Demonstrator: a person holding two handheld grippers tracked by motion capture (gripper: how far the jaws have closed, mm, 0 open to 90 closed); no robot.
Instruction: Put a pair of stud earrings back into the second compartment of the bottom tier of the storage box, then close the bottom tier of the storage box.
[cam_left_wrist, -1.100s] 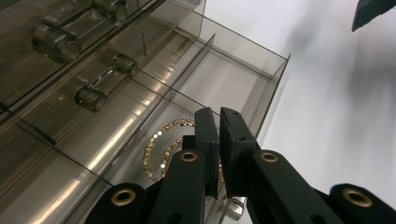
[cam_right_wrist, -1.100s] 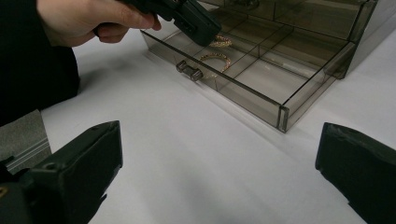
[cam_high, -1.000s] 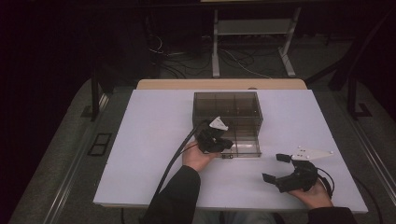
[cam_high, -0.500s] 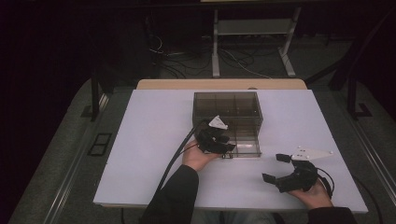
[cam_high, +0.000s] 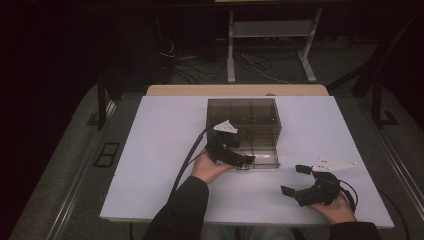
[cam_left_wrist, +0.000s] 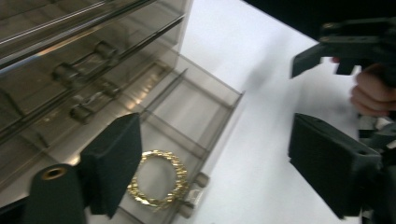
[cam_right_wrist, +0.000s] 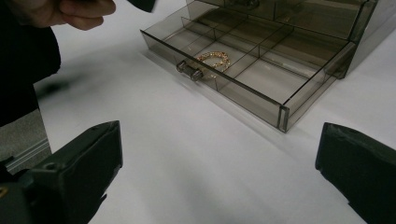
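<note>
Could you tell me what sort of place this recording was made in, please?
Probably a lab or studio set up for recording: a bare white table in a dark room, loose cables and a metal stand on the floor behind, and one smoky clear drawer box.

Left gripper (cam_high: 239, 156) covers the open drawer's (cam_high: 264, 158) front in the high view; the gold bracelet (cam_left_wrist: 159, 178) slips partly behind a jaw, the cabinet (cam_left_wrist: 70, 56) blurred and cropped.

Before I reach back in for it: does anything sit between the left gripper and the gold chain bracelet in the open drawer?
Nothing visible does: the left gripper hangs open over the gold chain bracelet, which lies uncovered in the smoky clear plastic drawer.
</note>
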